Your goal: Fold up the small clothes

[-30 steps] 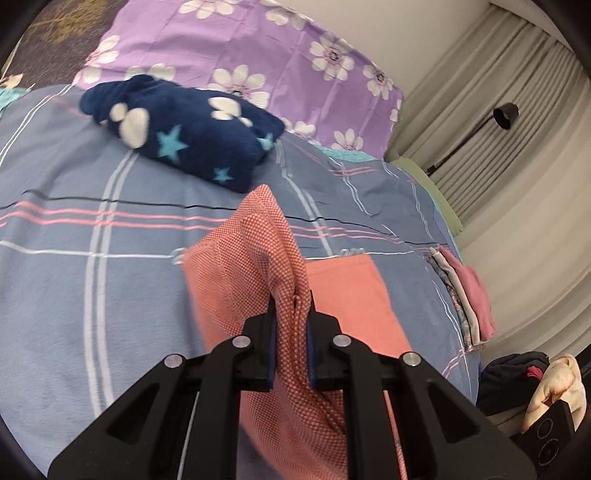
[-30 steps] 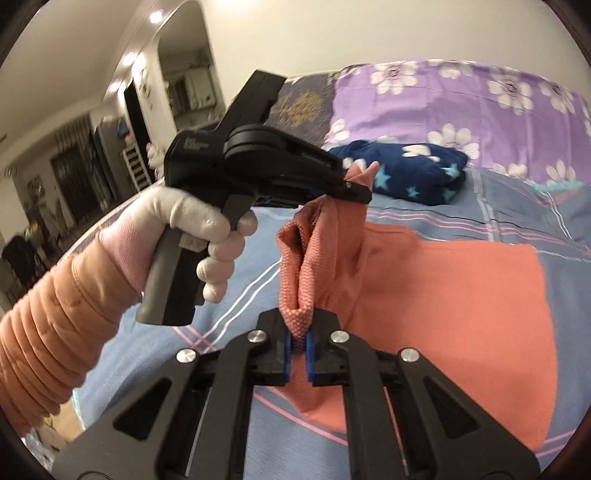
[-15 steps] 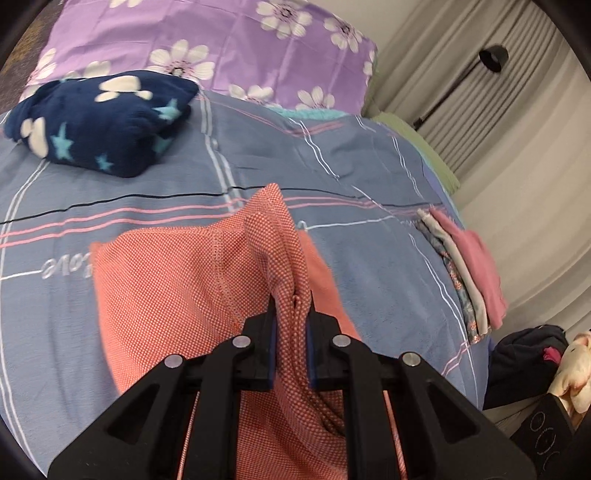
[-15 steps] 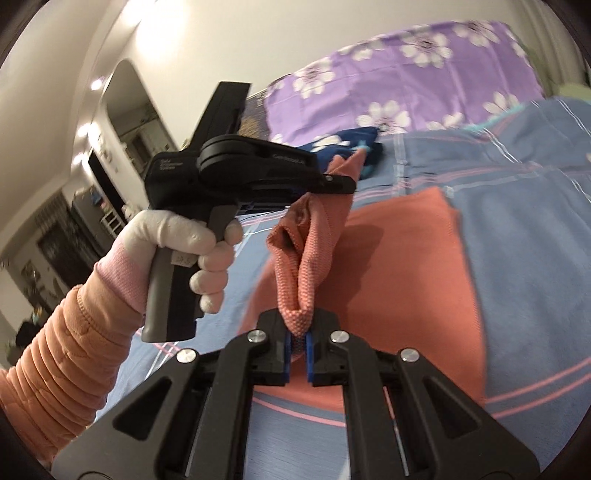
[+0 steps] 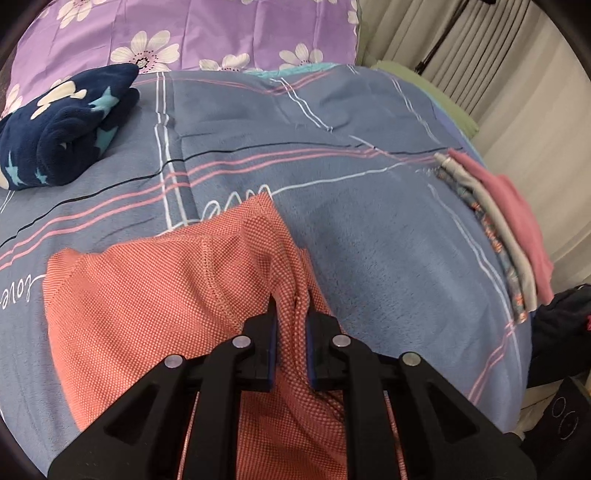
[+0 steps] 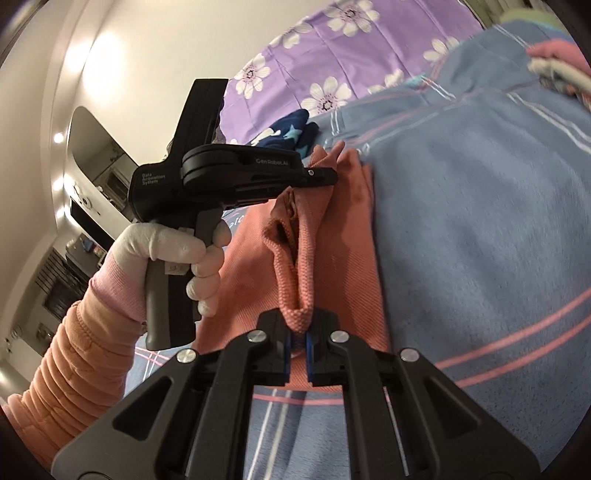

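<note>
I am looking down on the blue plaid bedspread (image 5: 369,229), where the coral garment (image 5: 147,302) is lying partly spread, its upper layer lifted off the bed along one edge. My left gripper (image 5: 291,325) is pinching a bunched fold of that edge, tongs narrow on the cloth. My right gripper (image 6: 298,339) is clamping another corner of it, tongs nearly together. A navy star blanket (image 5: 62,129) is sitting near the purple floral pillow (image 5: 207,33).
</note>
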